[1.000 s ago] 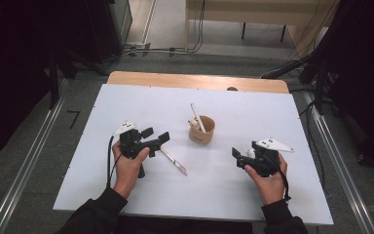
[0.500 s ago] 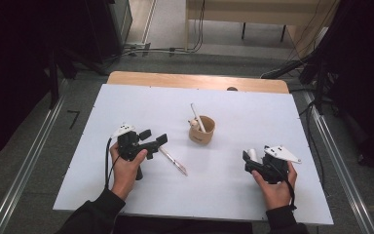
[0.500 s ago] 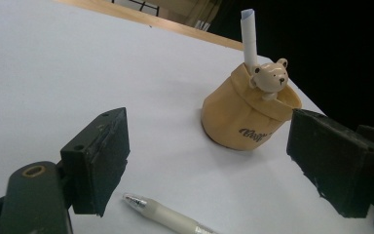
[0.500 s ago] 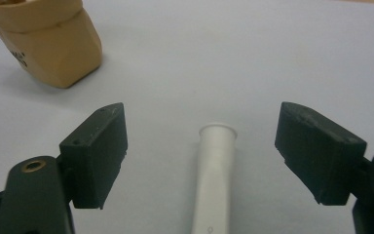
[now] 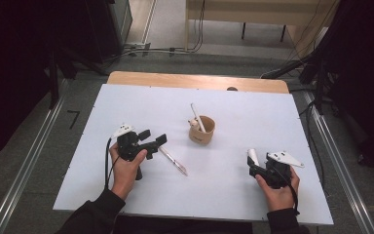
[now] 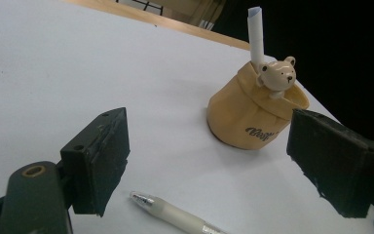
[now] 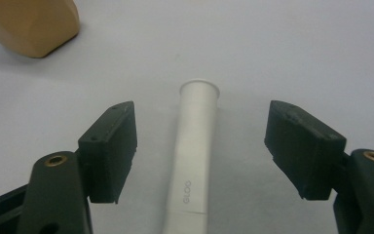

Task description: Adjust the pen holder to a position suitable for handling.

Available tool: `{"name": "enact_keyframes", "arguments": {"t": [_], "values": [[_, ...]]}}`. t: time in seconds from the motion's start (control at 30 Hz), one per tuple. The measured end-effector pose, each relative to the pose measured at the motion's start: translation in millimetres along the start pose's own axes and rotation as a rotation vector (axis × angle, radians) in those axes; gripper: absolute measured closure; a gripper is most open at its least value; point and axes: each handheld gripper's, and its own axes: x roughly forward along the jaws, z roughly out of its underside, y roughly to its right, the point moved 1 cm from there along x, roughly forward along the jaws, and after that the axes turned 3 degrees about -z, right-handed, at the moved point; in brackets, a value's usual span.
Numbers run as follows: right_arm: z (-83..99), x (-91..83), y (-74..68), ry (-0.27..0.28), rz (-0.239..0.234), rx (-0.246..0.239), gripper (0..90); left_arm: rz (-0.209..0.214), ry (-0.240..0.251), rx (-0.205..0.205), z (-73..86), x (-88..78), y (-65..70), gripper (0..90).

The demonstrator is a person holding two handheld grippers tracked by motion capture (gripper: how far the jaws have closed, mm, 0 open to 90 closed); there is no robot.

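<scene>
Here the white glue stick (image 7: 195,161) lies flat on the white worktop (image 5: 126,102), on the near right side of the tan bear cup (image 5: 202,130) and well apart from it. In the right gripper view its long axis runs straight away from the camera, with the flared cap end farthest out and pointing toward the open worktop beyond; the cup sits off to the upper left of that end. The right claw (image 7: 202,148) straddles the stick: one black pad stands on each side, each clear of the white barrel, so nothing is pinched. Its jaws have just been closing, with the stick between them, and they are at a middling spread now. In the high view the right claw (image 5: 258,163) sits low at the worktop, to the near right of the cup.

The left claw (image 6: 209,161) is spread wide and holds nothing. It faces the cup, whose bear figure and upright white tube (image 6: 256,34) stand at the rim. A clear pen (image 6: 175,214) lies on the worktop on the near side of the cup, its tip just beside the left-hand pad.
</scene>
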Motion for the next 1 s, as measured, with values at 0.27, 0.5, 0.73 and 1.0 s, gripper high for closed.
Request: {"name": "enact_keyframes", "arguments": {"t": [0.27,0.5,0.73,1.0], "values": [[7.0,0.5,-2.6,-0.044,-0.009,-0.021,33.7,0.001,0.003,0.0,0.2,-0.1,0.4,16.6],[9.1,2.8,-3.2,-0.062,-0.001,-0.029,41.0,0.001,0.001,0.002,0.7,0.3,0.5,16.6],[12.3,6.2,-6.4,-0.085,0.014,-0.039,48.7,0.002,-0.001,0.008,1.2,0.5,1.1,16.6],[13.8,7.8,-5.1,-0.1,0.019,-0.035,60.2,0.001,-0.002,0.011,1.4,0.5,1.4,16.6]]}}
